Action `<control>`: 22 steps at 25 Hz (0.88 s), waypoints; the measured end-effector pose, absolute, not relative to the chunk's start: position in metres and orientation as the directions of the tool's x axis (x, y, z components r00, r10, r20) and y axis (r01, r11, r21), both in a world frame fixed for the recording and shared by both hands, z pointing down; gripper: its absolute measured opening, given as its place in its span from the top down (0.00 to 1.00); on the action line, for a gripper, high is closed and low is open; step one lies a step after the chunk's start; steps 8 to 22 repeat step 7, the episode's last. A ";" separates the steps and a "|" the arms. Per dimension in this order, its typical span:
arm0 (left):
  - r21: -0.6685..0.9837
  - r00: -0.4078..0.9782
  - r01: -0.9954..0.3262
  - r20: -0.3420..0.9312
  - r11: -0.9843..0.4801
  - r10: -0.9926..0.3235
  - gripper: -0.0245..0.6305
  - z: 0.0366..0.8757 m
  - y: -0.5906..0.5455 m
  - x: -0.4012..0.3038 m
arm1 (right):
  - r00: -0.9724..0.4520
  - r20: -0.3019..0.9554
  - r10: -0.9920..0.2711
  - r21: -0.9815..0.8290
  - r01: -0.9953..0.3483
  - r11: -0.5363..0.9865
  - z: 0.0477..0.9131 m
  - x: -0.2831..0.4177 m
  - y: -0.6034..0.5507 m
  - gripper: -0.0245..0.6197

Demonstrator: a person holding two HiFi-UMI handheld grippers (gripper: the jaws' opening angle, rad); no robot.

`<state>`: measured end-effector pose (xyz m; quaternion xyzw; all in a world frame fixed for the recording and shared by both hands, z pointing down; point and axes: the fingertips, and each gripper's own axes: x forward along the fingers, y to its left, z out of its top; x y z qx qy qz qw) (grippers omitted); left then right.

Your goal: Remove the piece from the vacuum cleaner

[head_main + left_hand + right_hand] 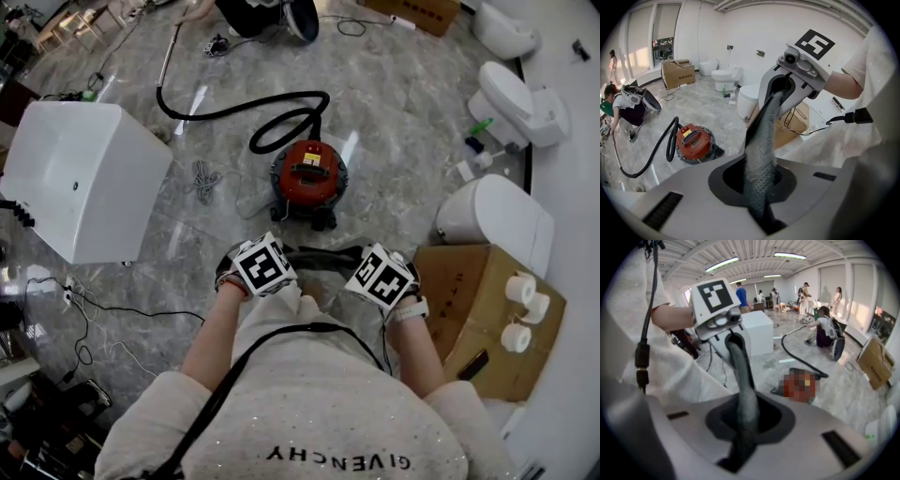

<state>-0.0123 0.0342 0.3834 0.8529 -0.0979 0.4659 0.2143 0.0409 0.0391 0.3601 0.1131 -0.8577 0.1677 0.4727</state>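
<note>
- Piece [761, 140]: a grey cloth strip with a dimpled, mesh-like weave. It is strung in the air between my two grippers, in front of my chest. It touches nothing else that I can see.
- Left gripper [732, 339]: its fingers are closed on one end of the piece, and the cloth runs straight into them.
- Right gripper [780, 91]: its fingers are clamped on the other end. The cloth bunches into a narrow rope where it enters.
- Vacuum [309, 178]: a red canister standing on the floor [403, 112] ahead of me, well apart from the piece. Its black hose [234, 108] loops away behind it. I judge the piece to be already free of the machine.
- Handling, weight: I expect it to be very light, since it spans the gap with no visible sag at either grip.
- Handling, stiffness: it looks soft and limp, and it folds and twists under tension. If one end is released it will probably drop and dangle.
- Handling, surface: the textured weave should give the fingers fair purchase. Thin cloth can still creep out of a shallow pinch.
- Handling, fragility: it is not brittle, though I judge a hard pull could stretch or tear the mesh.
- Where to hold: at the two ends, as now, gathered into a bundle and seated deep between the fingers rather than by a single edge.
</note>
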 end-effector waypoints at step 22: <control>0.276 0.545 -0.359 0.837 -0.892 0.039 0.91 0.384 0.031 -0.011 | -0.528 0.848 -0.036 -0.184 -0.356 0.916 0.361 0.042 0.037 0.89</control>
